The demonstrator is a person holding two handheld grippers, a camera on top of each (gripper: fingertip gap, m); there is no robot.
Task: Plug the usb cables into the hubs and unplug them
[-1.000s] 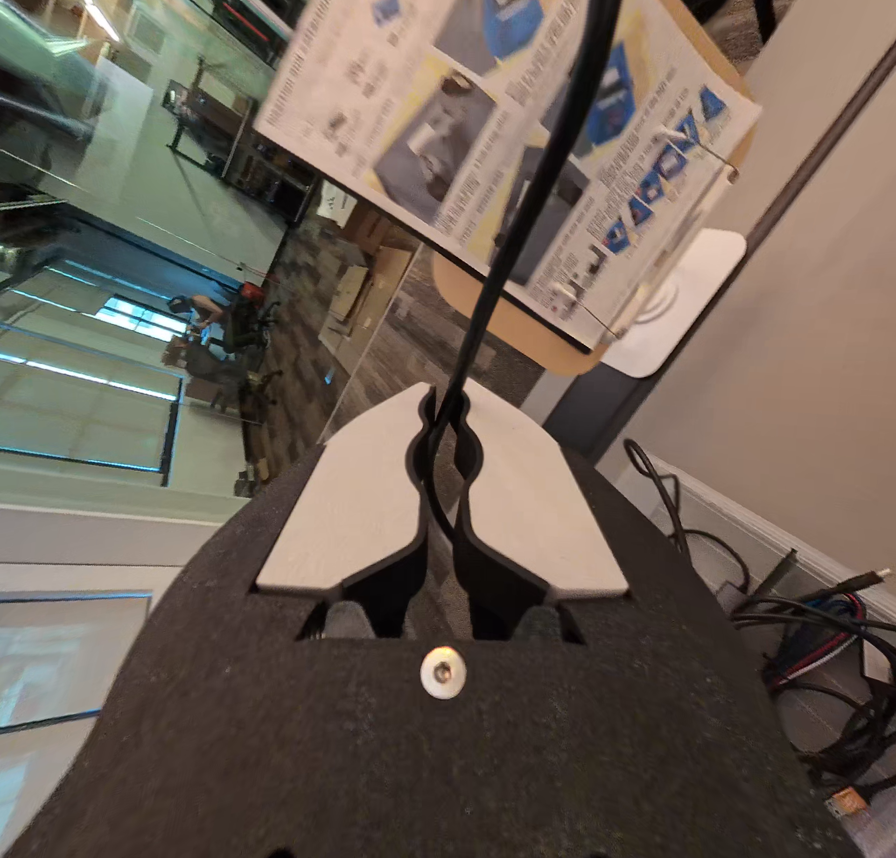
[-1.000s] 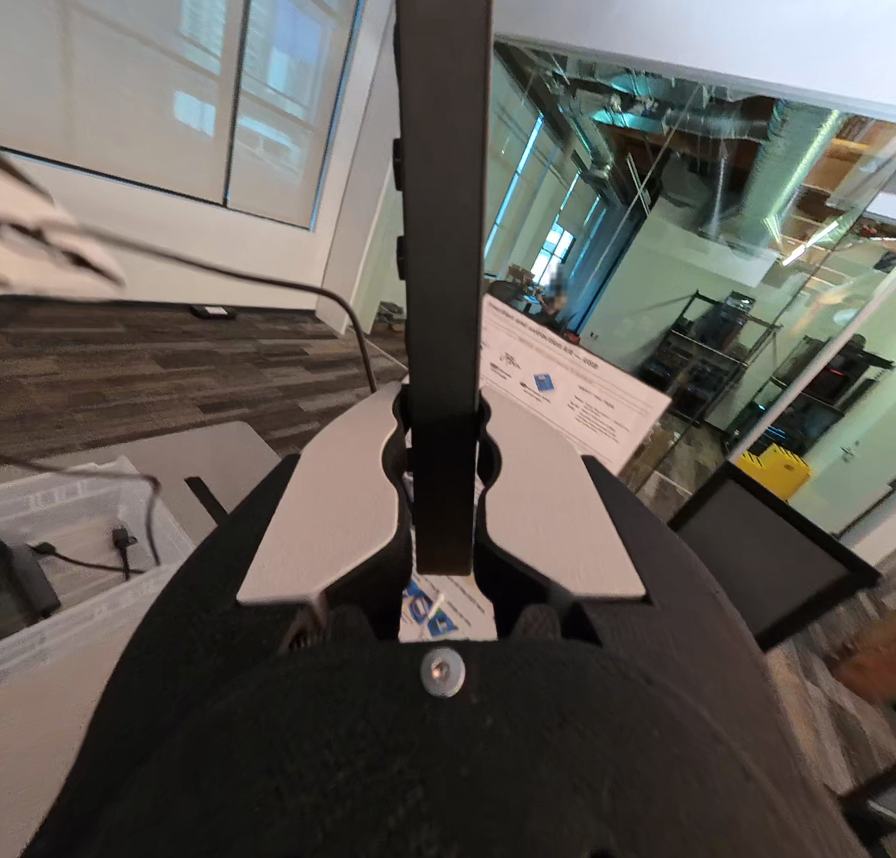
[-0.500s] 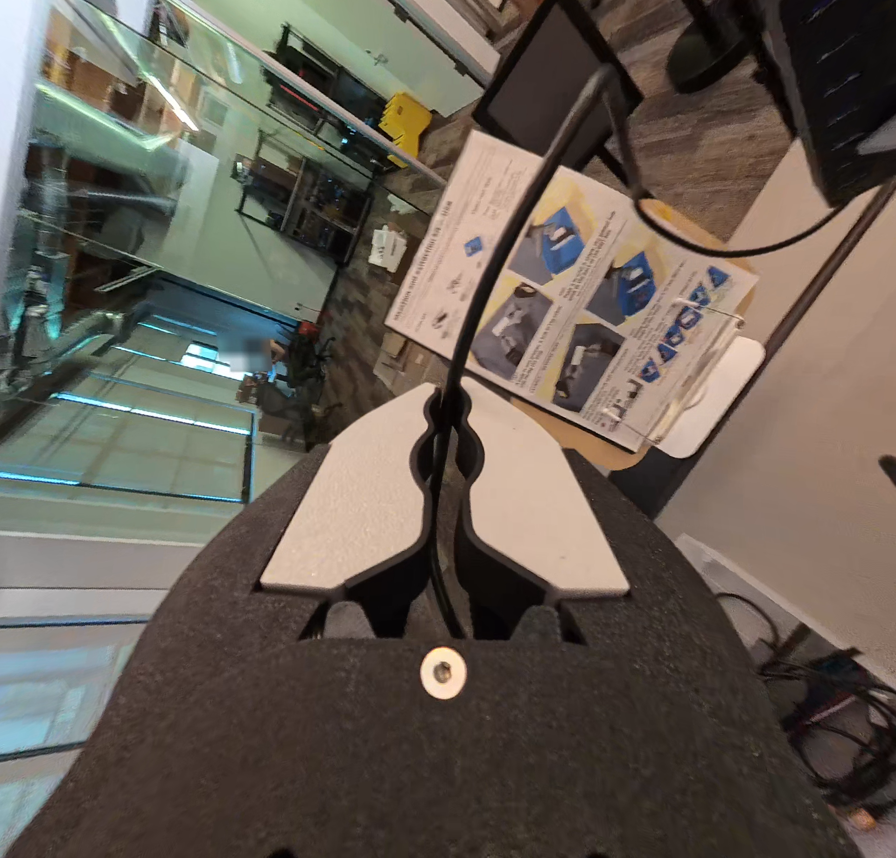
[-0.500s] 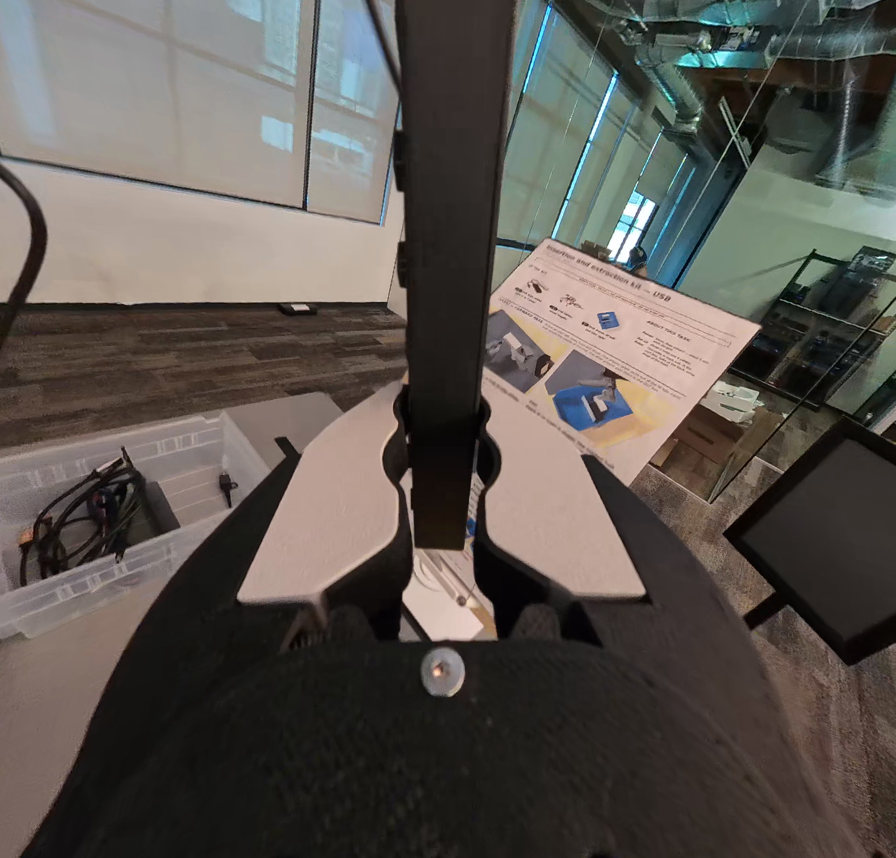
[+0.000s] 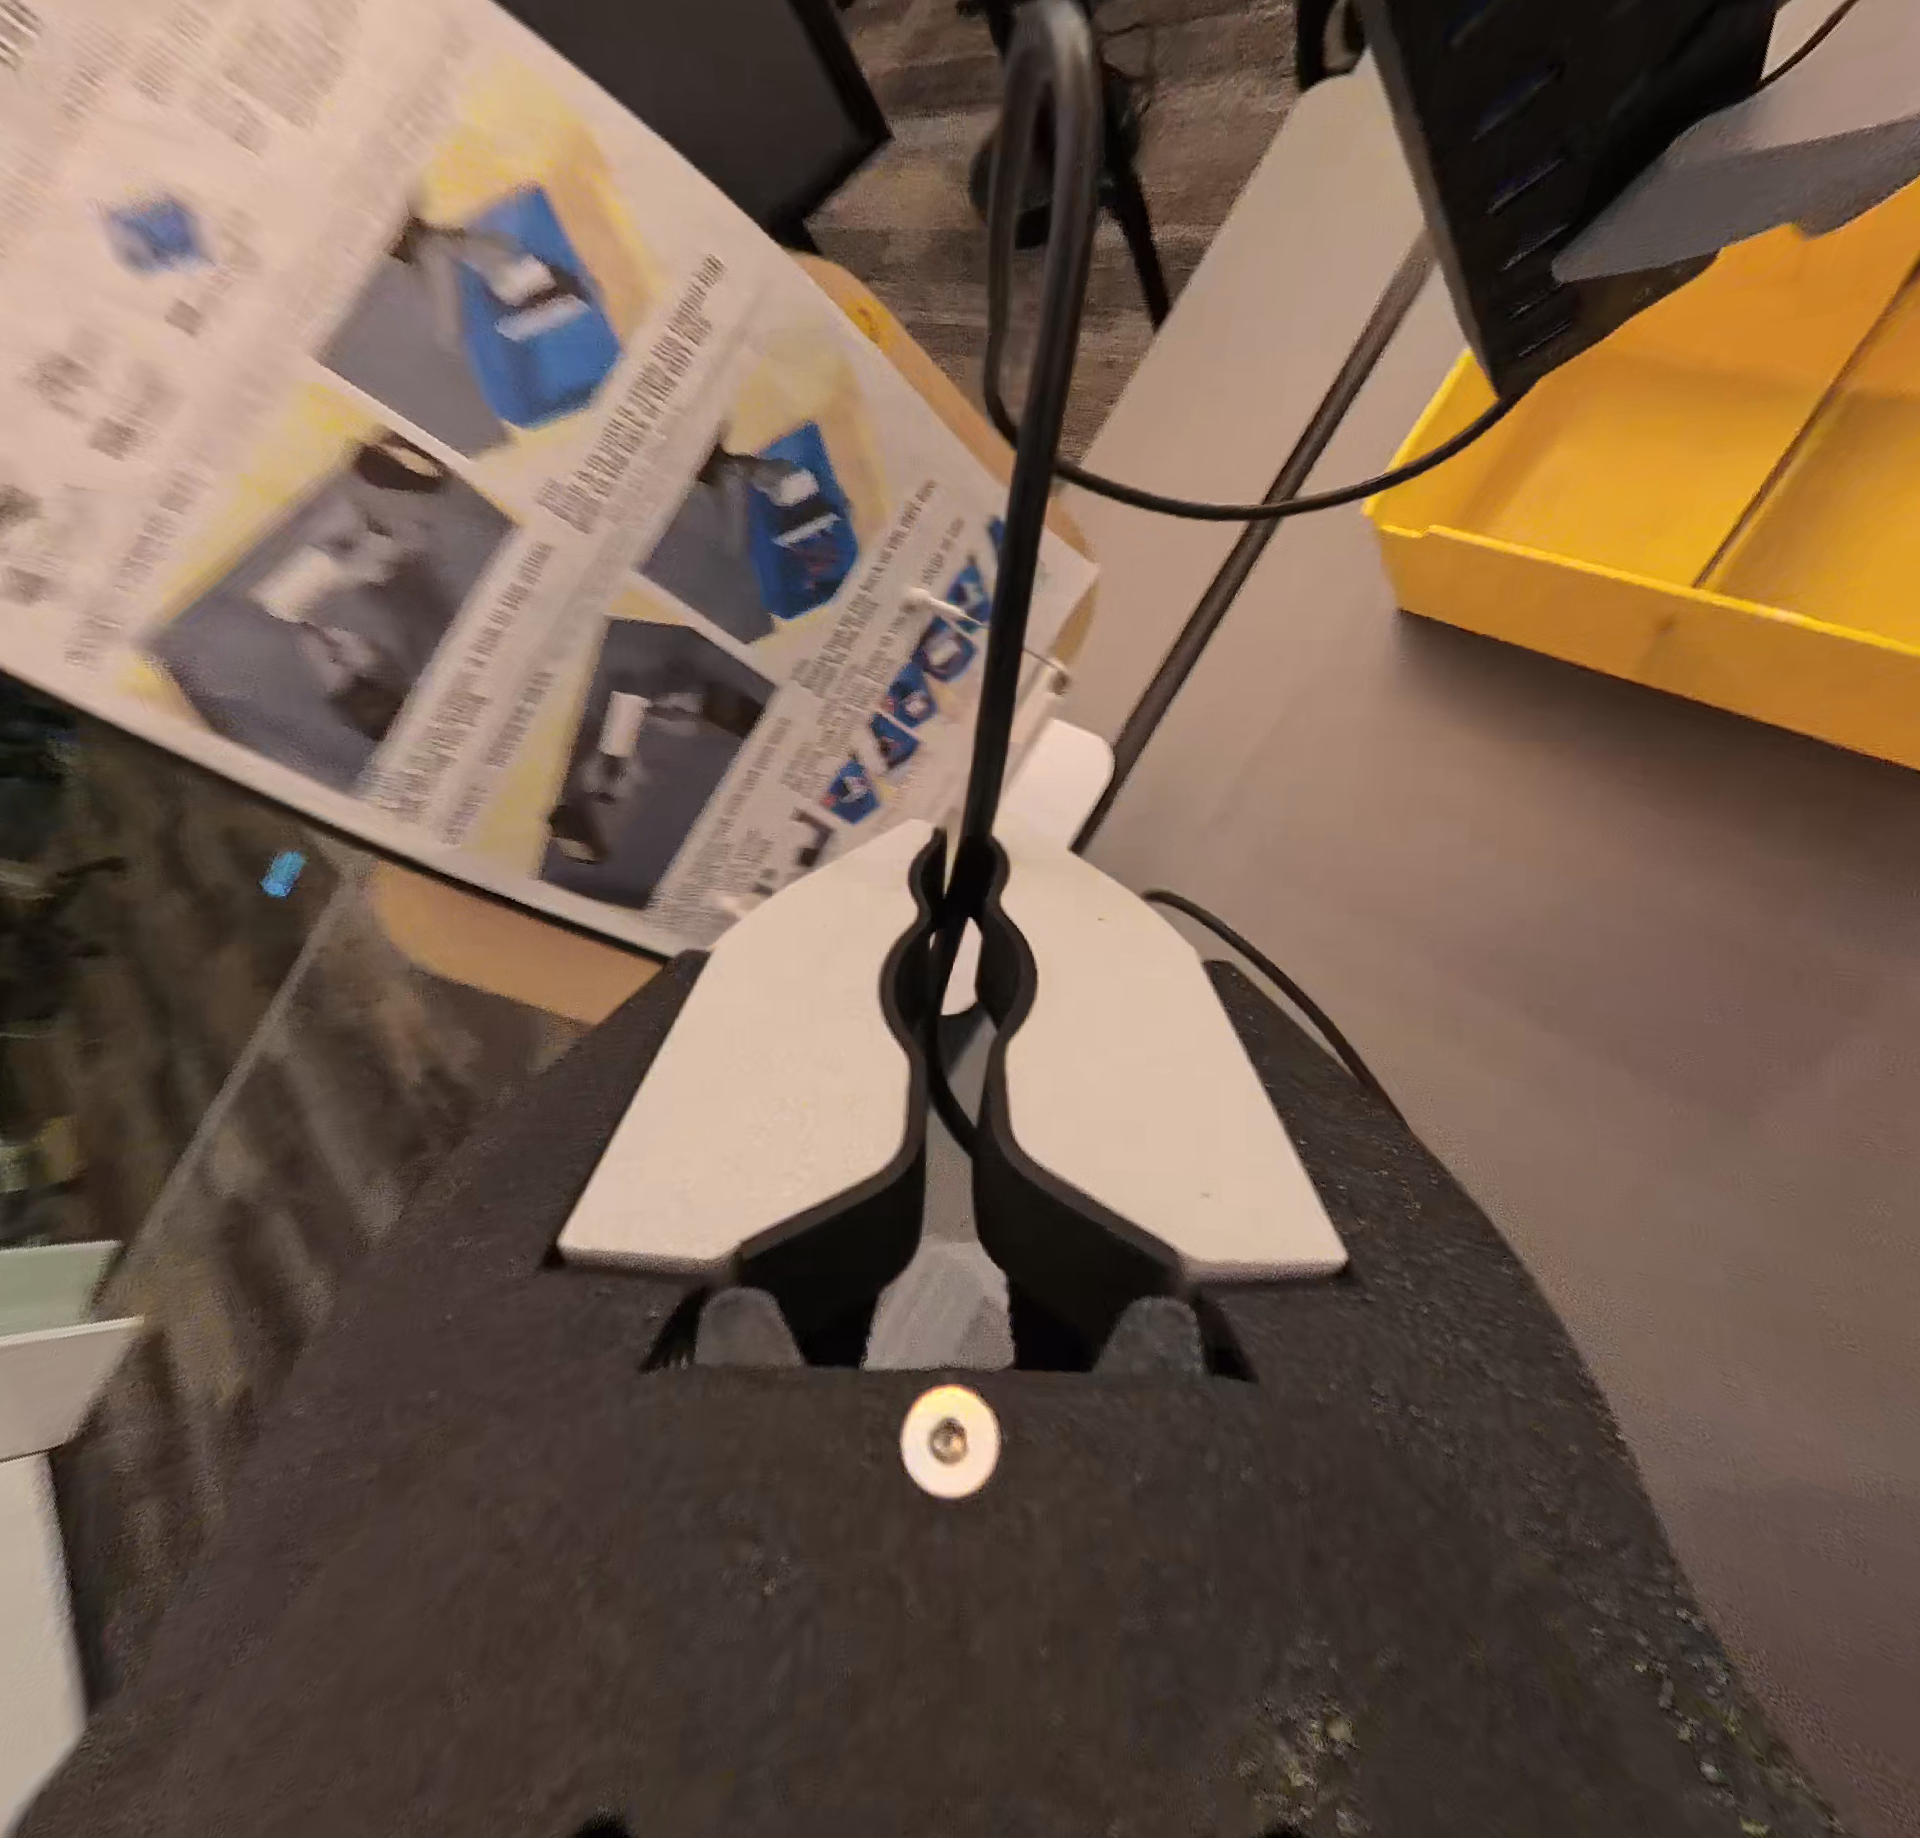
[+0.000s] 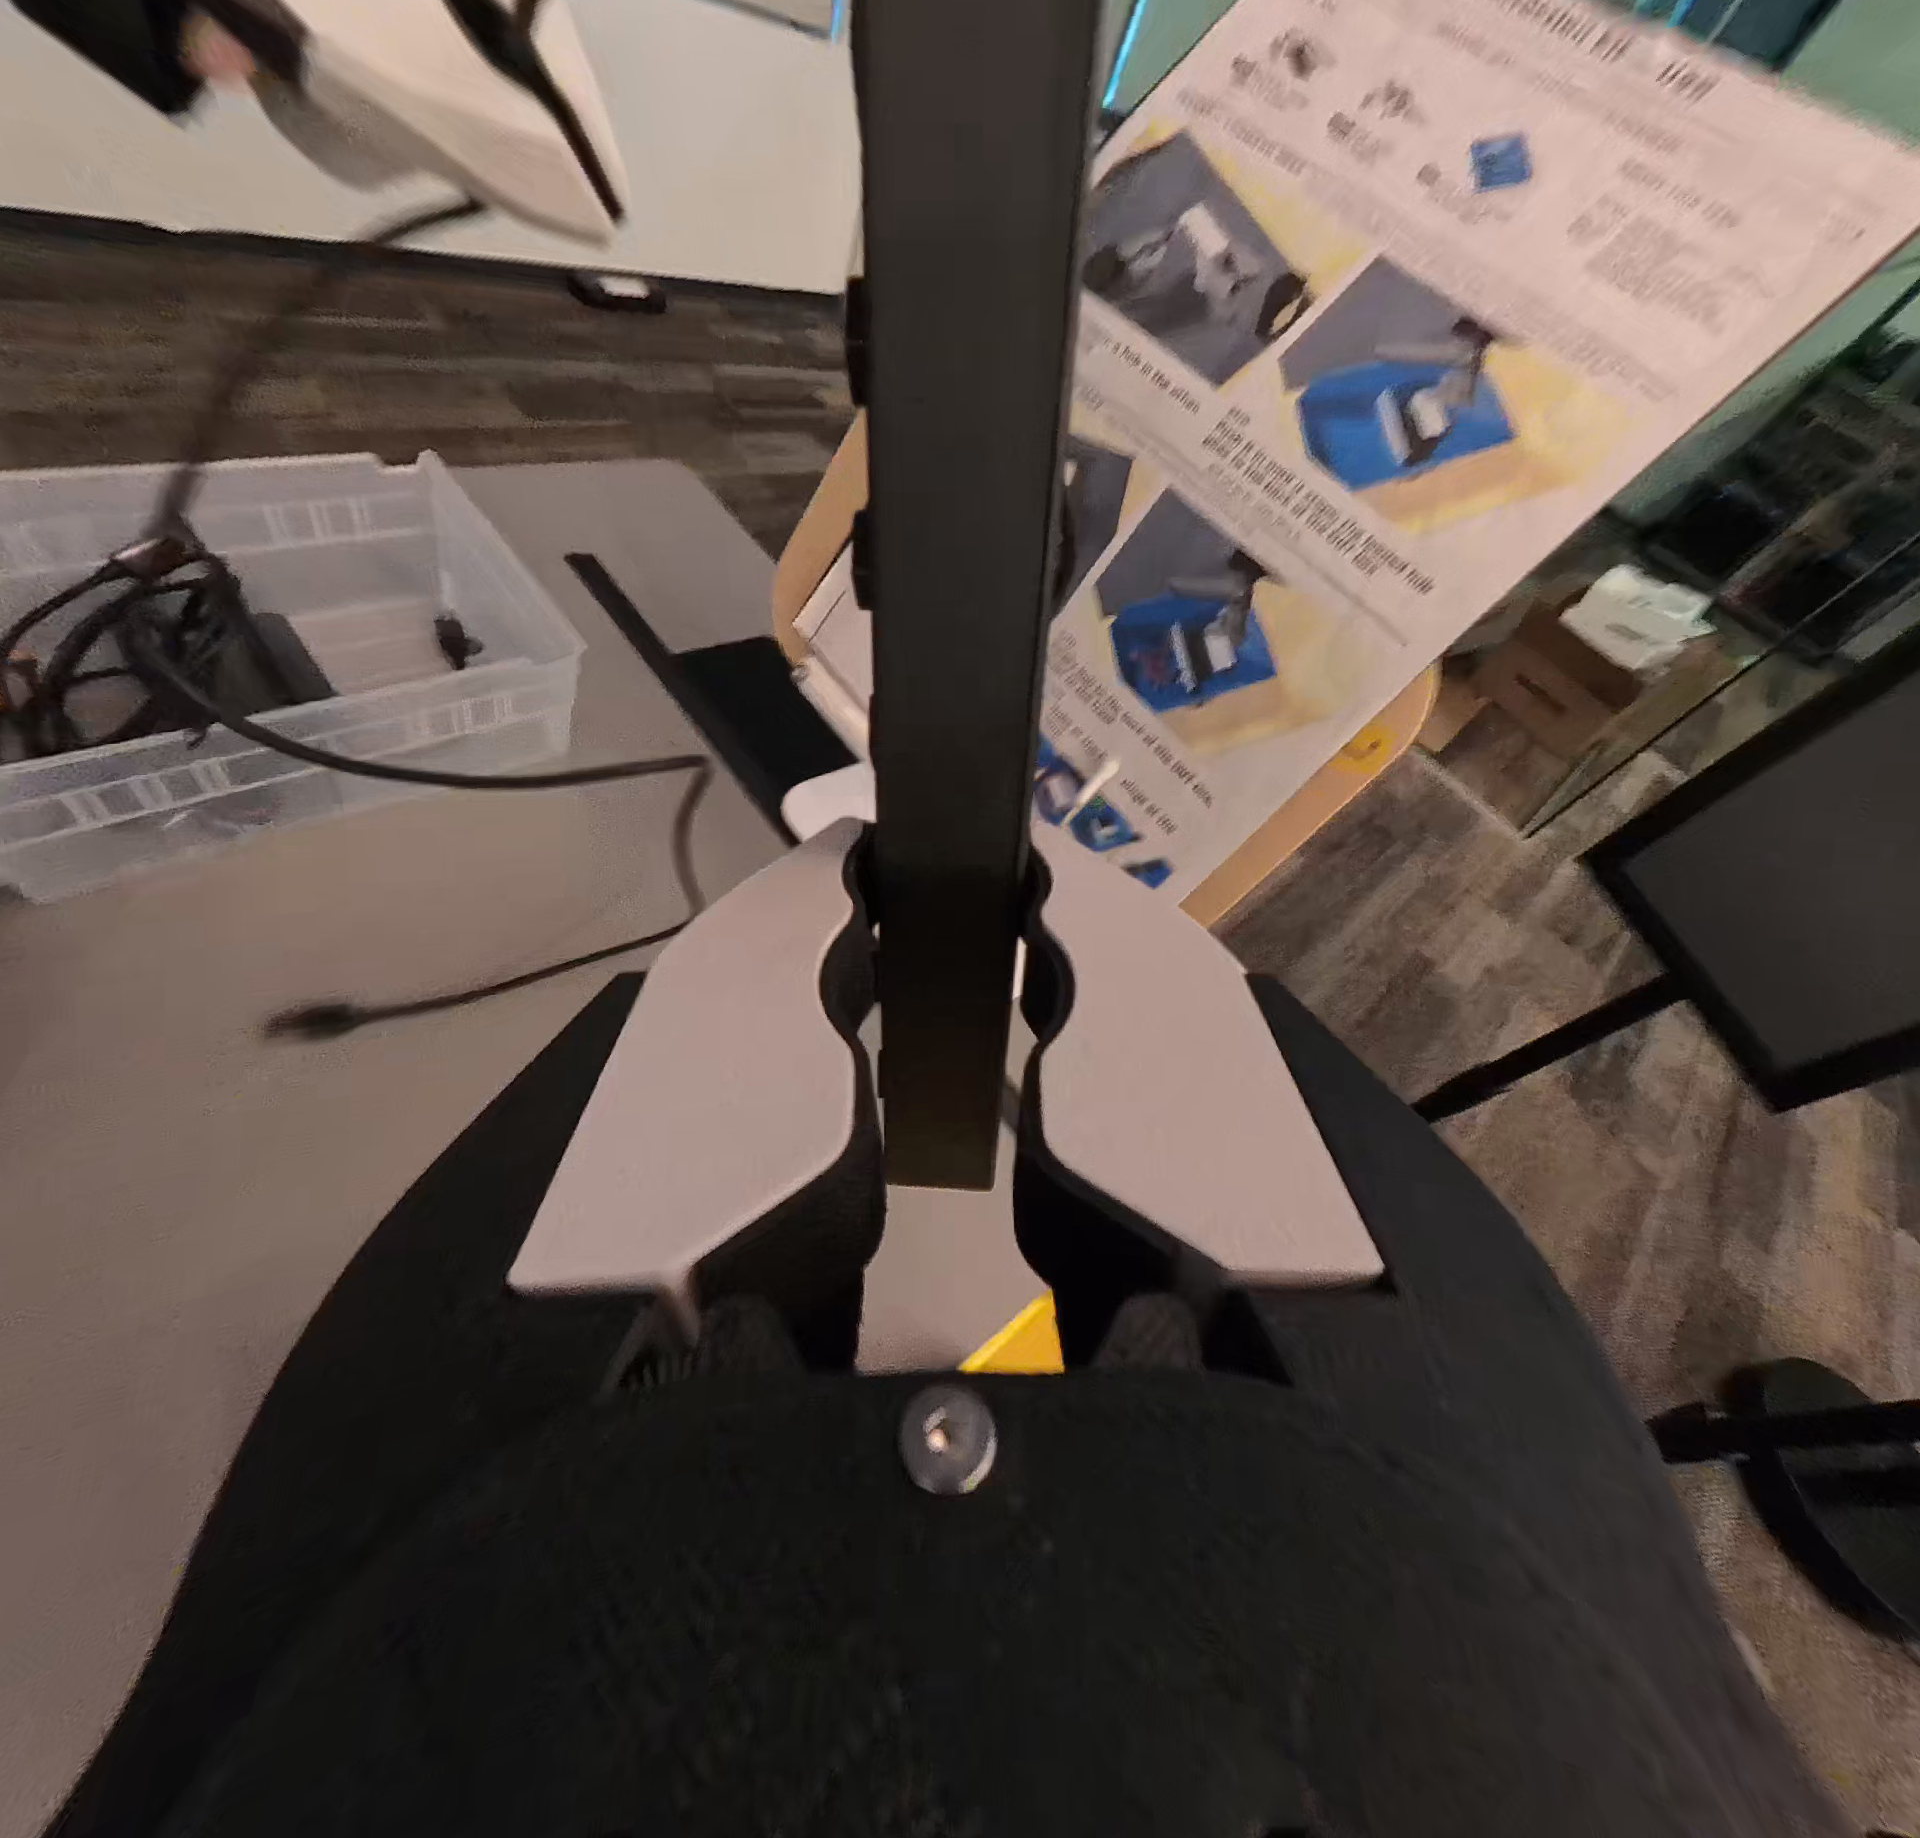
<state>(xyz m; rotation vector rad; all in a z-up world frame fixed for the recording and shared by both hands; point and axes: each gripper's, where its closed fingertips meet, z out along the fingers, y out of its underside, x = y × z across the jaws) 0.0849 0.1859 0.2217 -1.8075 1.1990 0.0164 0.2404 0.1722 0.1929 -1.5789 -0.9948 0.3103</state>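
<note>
The left gripper [image 5: 961, 889] is clamped shut on a thin black cable [image 5: 1023, 500], which rises from between the tips, loops over at the far top and trails right toward the black hub [image 5: 1538, 115]. That hub hangs at the upper right of the left wrist view, above a yellow tray [image 5: 1621, 583] on the grey table [image 5: 1558, 1009]; its ports are blurred, so whether the cable is plugged in there is hard to say.

The right gripper [image 6: 951, 921] is closed on the near end of the long black hub [image 6: 971, 417], which stands straight up out of its jaws. Far left on the table sits a clear bin [image 6: 488, 645] holding dark cables, with one loose cable [image 6: 436, 1004] lying just near of it. A printed instruction sheet [image 6: 1455, 354] leans behind the hub on the right.
</note>
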